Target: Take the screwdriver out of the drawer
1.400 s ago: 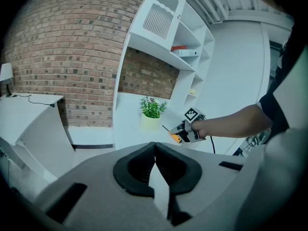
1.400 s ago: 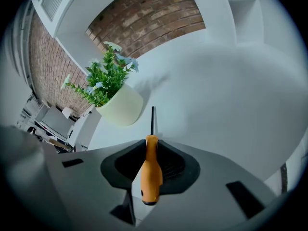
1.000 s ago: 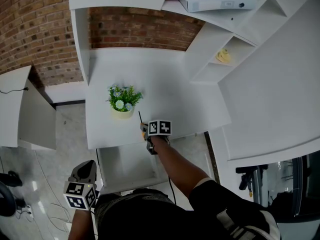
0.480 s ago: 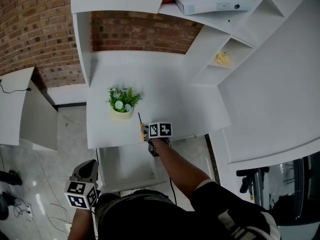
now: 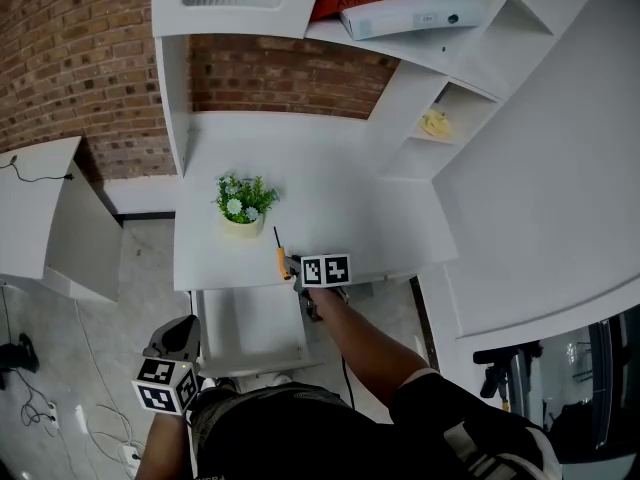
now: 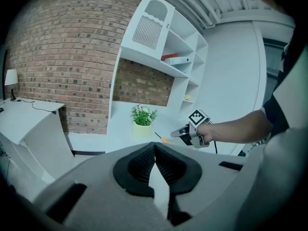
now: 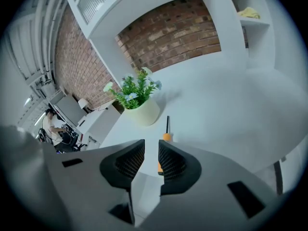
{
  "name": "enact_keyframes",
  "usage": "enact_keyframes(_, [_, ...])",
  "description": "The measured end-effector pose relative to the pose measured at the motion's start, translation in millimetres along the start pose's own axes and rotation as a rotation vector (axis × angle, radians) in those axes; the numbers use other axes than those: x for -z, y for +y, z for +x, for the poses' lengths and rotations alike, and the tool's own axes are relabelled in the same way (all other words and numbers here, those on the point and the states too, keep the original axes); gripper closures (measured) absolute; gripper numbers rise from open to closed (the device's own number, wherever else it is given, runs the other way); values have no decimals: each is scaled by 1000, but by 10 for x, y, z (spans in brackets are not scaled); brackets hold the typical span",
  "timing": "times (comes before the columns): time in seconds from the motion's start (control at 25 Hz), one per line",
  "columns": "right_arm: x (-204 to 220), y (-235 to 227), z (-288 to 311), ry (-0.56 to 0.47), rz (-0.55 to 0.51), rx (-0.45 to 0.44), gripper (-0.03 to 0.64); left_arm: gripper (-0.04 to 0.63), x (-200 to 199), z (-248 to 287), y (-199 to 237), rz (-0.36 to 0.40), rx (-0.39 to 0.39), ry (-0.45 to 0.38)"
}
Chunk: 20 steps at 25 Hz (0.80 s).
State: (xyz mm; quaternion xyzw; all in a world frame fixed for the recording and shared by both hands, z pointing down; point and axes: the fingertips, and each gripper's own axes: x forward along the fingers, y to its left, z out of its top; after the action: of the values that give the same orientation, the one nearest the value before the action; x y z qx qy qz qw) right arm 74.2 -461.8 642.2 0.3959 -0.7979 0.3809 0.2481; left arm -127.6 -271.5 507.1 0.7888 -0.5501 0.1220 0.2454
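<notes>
The screwdriver (image 5: 279,257) is lying out of the drawer (image 5: 250,330), on the white surface (image 5: 330,168), just in front of the potted plant (image 5: 242,206), with its dark shaft pointing back toward the pot and its orange handle toward the surface's front edge. The right gripper (image 5: 293,267) is hovering at that handle end, on the side away from the plant, and its fingers (image 7: 173,162) are standing narrowly apart with bare white showing in the gap. The handle is showing at the inner edge of one finger and beyond its tip. A second ago the handle was sitting right at the gripper's tips and the marker cube was nearer the plant; the gripper is now sitting a little farther back from the pot, while the screwdriver is staying in much the same spot. The left gripper (image 5: 183,325) is still hanging low, well away from the plant beside the open drawer, its fingers (image 6: 139,165) meeting at the tips with nothing between them.
</notes>
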Motion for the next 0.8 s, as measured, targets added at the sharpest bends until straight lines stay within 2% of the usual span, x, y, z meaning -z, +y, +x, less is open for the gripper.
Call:
enact_keyframes(0.28, [-19, 511, -726, -128, -81, -154, 525, 577, -66, -158, -480, -12, 11, -66])
enact_keyframes(0.6, [149, 1040, -1753, -265, -298, -265, 538, 577, -67, -403, -1017, -17, 8, -115])
enact_keyframes(0.8, [371, 1245, -2092, -309, -267, -355, 595, 577, -194, -626, -1215, -27, 23, -182])
